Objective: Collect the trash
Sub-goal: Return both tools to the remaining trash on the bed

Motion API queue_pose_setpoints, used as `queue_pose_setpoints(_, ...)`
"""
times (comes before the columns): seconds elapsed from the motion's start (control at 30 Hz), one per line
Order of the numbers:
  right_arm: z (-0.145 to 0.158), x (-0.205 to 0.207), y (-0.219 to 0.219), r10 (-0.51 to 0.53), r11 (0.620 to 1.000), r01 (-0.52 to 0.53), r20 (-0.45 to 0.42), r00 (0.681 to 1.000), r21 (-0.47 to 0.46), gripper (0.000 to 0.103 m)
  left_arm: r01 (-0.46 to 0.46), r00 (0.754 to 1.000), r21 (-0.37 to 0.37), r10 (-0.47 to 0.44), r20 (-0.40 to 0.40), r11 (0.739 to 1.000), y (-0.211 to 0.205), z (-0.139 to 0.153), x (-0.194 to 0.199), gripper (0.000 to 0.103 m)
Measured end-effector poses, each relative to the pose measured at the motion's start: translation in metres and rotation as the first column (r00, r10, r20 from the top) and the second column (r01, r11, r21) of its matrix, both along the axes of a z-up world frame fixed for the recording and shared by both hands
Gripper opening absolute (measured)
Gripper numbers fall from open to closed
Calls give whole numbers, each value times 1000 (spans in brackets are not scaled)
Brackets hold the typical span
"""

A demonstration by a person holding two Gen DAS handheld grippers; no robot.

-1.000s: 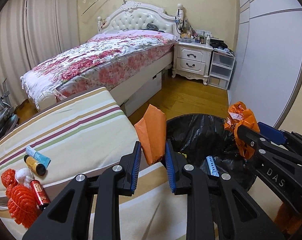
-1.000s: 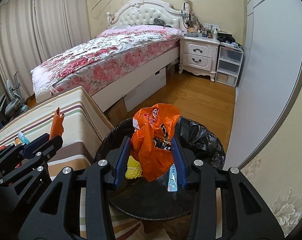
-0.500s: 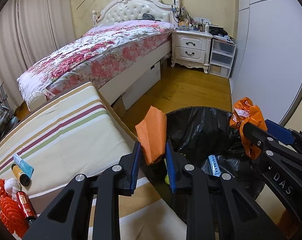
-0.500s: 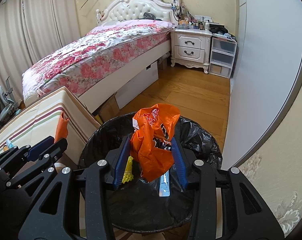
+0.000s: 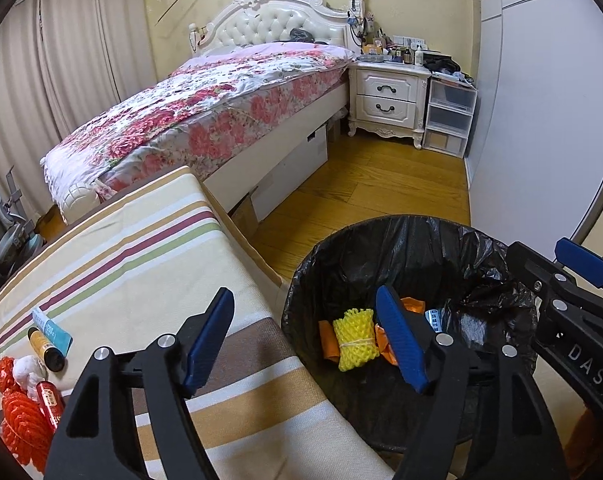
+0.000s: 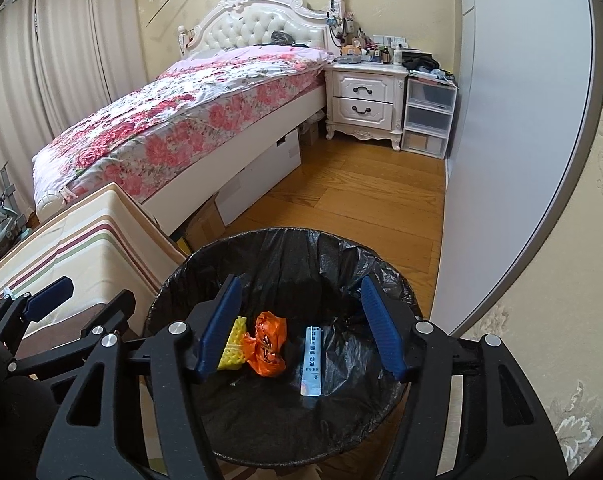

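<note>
A round bin with a black liner (image 6: 325, 252) stands on the floor beside the striped table. In it lie an orange plastic bag (image 6: 267, 344), a yellow foam net (image 5: 355, 338), an orange paper piece (image 5: 327, 340) and a white-blue wrapper (image 6: 312, 354). My right gripper (image 6: 301, 328) is open and empty above the bin. My left gripper (image 5: 309, 340) is open and empty, over the bin's left rim (image 5: 297, 280) and the table edge. The right gripper also shows in the left wrist view (image 5: 573, 280).
The striped table (image 5: 141, 256) holds a red foam net (image 5: 21, 420), a red tube (image 5: 51, 398), a white ball (image 5: 27, 368), a dark-yellow tube (image 5: 47, 348) and a blue packet (image 5: 51, 328). A bed (image 6: 189, 112), nightstand (image 6: 365, 100) and wardrobe (image 6: 513, 120) surround the wooden floor (image 6: 341, 196).
Both grippers have opened. The orange paper fell from the left one and the orange bag from the right one; both now lie in the bin.
</note>
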State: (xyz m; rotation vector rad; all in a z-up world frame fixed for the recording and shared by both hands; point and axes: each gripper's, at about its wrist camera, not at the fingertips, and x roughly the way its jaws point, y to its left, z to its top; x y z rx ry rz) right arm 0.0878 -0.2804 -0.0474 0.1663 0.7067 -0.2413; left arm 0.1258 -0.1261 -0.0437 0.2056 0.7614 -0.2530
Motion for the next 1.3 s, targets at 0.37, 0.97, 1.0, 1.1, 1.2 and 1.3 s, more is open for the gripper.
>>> queue_pose_setpoints(0.37,7,-14,18,31,1000,-31,7,1000,-4,64,-33,999,-6,33,24,999,25,10,-17,74)
queue_pose_setpoints(0.97,1,-35,96,209,978,-209,-40,977,0,65,-169,985,-15,169,22,986,109,13,-61,74)
queue_pose_setpoints(1.0,1,-36,100,219,976,-220,-42,975,0,65,-179,984,-16,179,23,984,114,14,-64,74)
queue_pose_setpoints(1.1,0,-38,114,246,969,-246,-44,968,3,65,-208,978,-20,209,31,978,131,17,-73,74)
queue_pose_setpoints(1.2,0,-40,127,276,961,-276,-45,960,10,65,-241,970,-14,242,40,970,148,18,-80,74)
queue_pose_setpoints(1.3,0,-42,142,310,951,-310,-47,950,12,65,-272,961,-8,272,46,962,164,18,-87,74)
